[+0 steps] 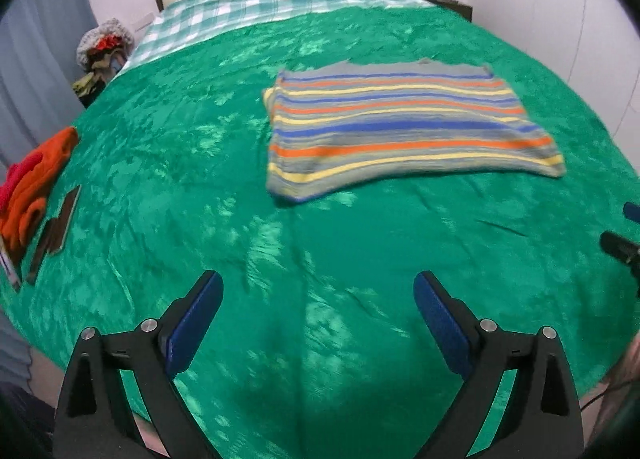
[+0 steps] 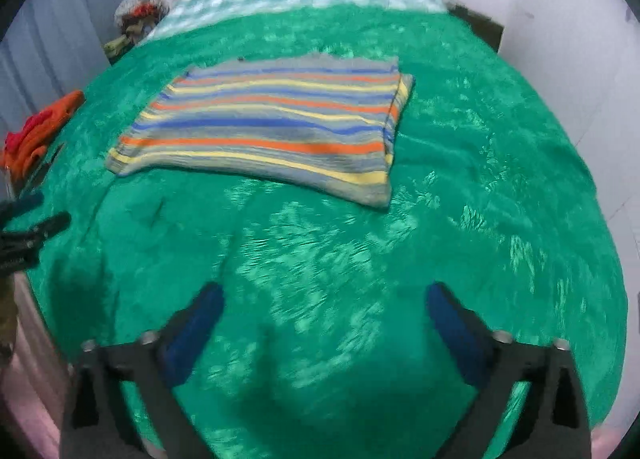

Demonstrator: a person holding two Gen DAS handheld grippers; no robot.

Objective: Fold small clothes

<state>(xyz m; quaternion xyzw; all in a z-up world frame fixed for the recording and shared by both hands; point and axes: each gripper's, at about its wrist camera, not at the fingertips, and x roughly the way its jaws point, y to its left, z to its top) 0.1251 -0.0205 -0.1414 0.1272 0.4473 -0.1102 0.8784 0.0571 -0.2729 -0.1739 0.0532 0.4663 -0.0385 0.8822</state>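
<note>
Lying folded on the green blanket (image 1: 200,179), the striped shirt (image 1: 400,127) sits beyond both spread, empty claws.

Even, soft indoor light; strong fisheye bending at edges, right view motion-blurred.

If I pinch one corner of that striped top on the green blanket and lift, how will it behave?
The striped top will probably droop limply; it lies flat and soft. Its folded side layers may fall open. It likely drags on the plush green blanket rather than sliding.
</note>
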